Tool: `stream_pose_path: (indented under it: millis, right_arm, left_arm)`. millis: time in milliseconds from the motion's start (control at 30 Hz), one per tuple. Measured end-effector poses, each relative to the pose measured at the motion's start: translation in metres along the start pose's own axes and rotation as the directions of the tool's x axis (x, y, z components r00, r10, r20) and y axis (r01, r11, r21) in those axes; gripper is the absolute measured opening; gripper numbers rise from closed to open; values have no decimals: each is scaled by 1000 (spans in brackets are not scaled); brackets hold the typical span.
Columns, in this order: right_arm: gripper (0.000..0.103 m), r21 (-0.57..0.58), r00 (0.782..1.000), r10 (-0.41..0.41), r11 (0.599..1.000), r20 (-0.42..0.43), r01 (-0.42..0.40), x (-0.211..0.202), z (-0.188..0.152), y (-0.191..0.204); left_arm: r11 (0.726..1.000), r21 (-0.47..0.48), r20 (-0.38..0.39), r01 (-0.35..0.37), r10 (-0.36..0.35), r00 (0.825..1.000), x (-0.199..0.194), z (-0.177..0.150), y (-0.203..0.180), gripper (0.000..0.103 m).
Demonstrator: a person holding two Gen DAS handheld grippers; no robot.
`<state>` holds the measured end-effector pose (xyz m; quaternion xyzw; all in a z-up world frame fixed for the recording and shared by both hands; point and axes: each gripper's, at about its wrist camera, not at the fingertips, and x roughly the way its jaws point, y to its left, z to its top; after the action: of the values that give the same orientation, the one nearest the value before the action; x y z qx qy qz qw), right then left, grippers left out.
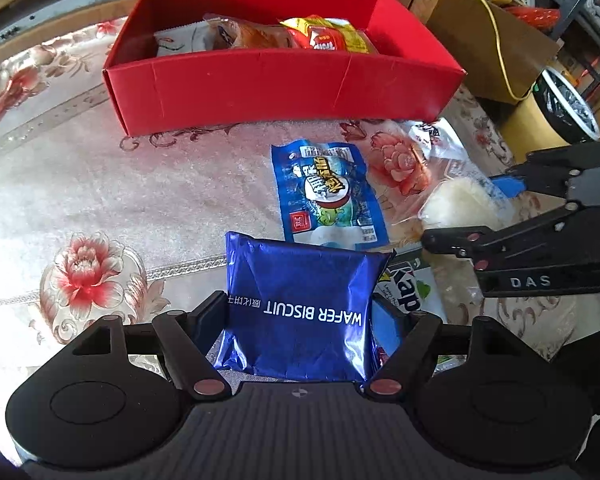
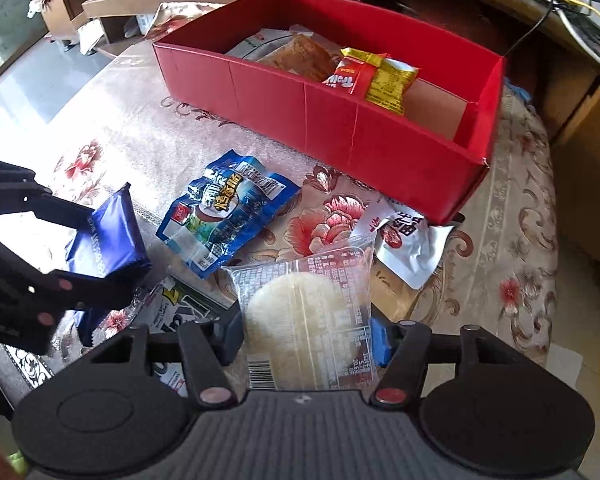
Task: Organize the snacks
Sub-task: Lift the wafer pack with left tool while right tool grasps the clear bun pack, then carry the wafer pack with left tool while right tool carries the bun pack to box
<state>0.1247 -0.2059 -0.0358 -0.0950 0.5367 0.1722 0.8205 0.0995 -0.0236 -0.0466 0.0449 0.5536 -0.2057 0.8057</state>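
Gripping one snack each, both hands sit at the near edge of the table [image 1: 80, 184]. The left hand-held gripper [image 1: 300, 320] is clamped on a blue wafer pack [image 1: 300, 292], its pads pressing the pack's two sides. The right hand-held gripper [image 2: 306, 334] has a clear rice-cake pack [image 2: 308, 320] between its jaws, which appear to be pressed on its sides; whether the grip is firm I cannot tell. A green-and-white packet [image 1: 406, 292] lies on the table under the two grippers.

Just beyond, toward the table's middle, a blue sausage bag [image 2: 224, 220] lies flat, and a white-and-red pouch [image 2: 408, 240] rests near the front right corner of the red box [image 2: 300, 108]. The box stands at the far side of the table and already holds a few packets, among them a red-and-yellow one [image 2: 376, 74], with bare floor at its right end.

This looks like the pick-up step, with four snacks still outside the box. Next, each pack needs lifting clear of the loose bags, carrying over the box's front wall, and releasing into free space inside.
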Motion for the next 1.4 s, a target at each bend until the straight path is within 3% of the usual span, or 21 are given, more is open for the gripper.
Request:
stream_pose_path:
  millis: [400, 800, 1133, 1400]
  right_arm:
    - [57, 53, 997, -43, 998, 60, 40, -16, -1, 11]
    - [57, 60, 993, -83, 995, 89, 78, -22, 7, 17]
    - [57, 92, 985, -96, 992, 143, 83, -34, 20, 14]
    - [57, 137, 968, -128, 986, 216, 99, -49, 45, 2]
  left_arm:
    - [996, 11, 36, -85, 85, 996, 0, 8, -8, 80]
    - [993, 5, 78, -121, 120, 990, -3, 14, -12, 79]
    - [988, 0, 152, -154, 152, 977, -17, 26, -13, 80]
    - [987, -41, 240, -158, 163, 957, -33, 55, -9, 79]
